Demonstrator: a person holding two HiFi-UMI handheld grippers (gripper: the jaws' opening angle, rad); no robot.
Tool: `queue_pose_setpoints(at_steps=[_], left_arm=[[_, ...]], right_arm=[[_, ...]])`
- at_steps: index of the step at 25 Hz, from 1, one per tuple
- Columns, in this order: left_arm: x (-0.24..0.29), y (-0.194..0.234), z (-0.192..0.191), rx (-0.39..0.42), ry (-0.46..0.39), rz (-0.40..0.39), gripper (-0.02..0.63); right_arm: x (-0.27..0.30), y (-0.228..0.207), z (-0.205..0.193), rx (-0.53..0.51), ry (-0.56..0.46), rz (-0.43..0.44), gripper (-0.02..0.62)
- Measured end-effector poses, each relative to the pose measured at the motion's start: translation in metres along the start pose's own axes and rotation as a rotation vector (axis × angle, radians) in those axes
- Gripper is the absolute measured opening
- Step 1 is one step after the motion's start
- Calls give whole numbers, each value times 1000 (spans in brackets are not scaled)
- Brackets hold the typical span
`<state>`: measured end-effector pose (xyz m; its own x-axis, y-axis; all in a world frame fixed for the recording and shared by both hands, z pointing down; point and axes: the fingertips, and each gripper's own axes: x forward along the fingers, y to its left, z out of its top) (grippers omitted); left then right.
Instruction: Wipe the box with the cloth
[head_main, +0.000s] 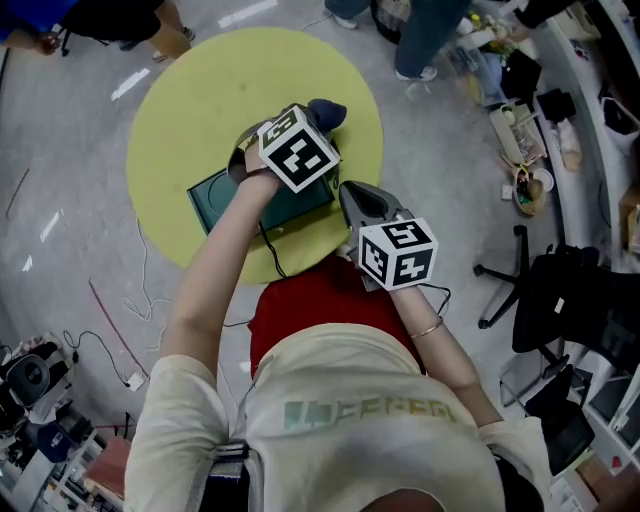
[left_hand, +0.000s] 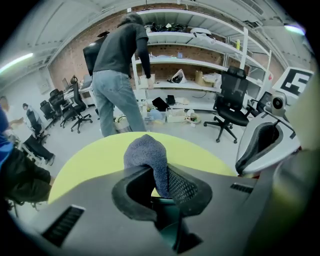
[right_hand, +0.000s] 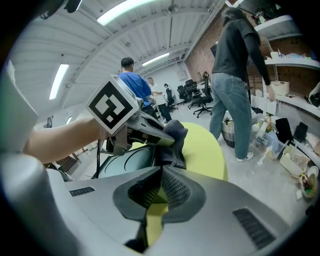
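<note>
The left hand-held gripper (left_hand: 161, 186) clamps cloth (left_hand: 146, 150) at the box (head_main: 212, 196) (right hand-held gripper (right_hand: 161, 190) closed, empty)

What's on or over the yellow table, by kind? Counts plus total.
Box: 1
Cloth: 1
Claws: 2 (left claw shut on the cloth, right claw shut, empty)
Total: 4

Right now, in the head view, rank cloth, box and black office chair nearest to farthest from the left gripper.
1. cloth, clamped in the left gripper.
2. box, just under it on the yellow table.
3. black office chair, far right on the floor.
</note>
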<state>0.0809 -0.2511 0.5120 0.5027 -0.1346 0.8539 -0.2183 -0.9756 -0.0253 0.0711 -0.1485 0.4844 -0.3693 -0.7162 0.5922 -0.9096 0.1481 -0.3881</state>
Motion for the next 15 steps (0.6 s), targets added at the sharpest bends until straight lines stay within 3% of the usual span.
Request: queue_pose_setpoints(at_steps=[8,15], left_arm=[[-1,19,1,-87,-24,32,66],[-16,60,-2,-224,-108,153,65]], right_arm=[[-3,-2,0,-1,3,-3,38],[-1,-1,1,-8,5,9,38]])
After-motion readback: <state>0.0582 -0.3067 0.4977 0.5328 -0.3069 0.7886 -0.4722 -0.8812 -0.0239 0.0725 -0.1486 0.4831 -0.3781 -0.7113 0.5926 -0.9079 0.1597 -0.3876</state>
